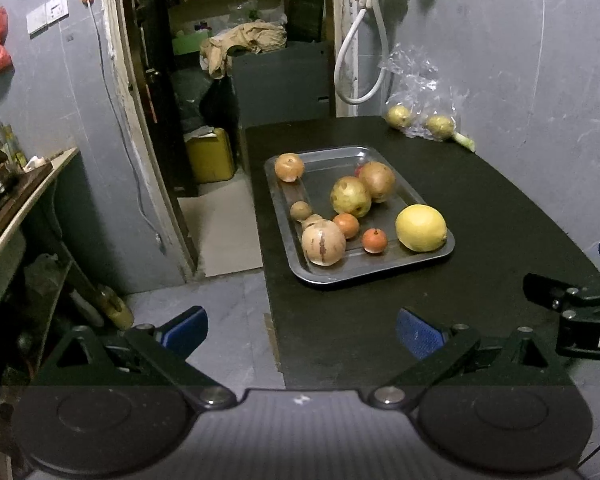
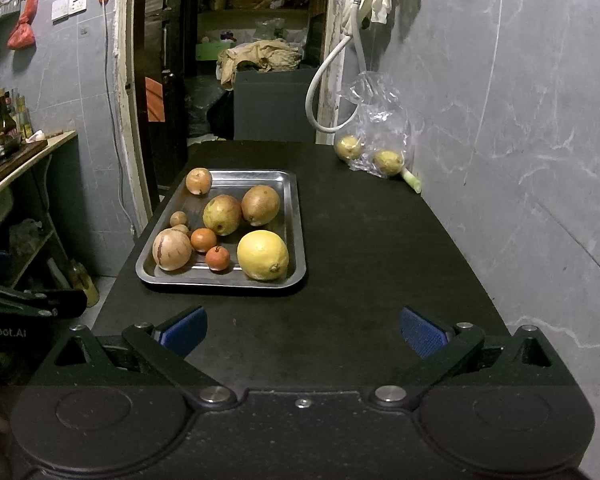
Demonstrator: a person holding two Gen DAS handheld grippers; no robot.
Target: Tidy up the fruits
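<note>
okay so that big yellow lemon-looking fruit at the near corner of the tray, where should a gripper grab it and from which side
Grip the yellow fruit across its round middle, probably from above. The metal tray has a raised rim close on its near and right sides, and a small orange fruit sits just left, so a low sideways approach looks cramped. Its nippled end points toward the near rim; close across the shorter width. Both the right gripper and the left gripper are open.

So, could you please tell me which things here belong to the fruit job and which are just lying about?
Job: shallow metal tray; big yellow citrus; two small orange fruits; two brownish pears; open left gripper; open right gripper.

Lying about: clear plastic bag; white hose; bottles on the side shelf.
</note>
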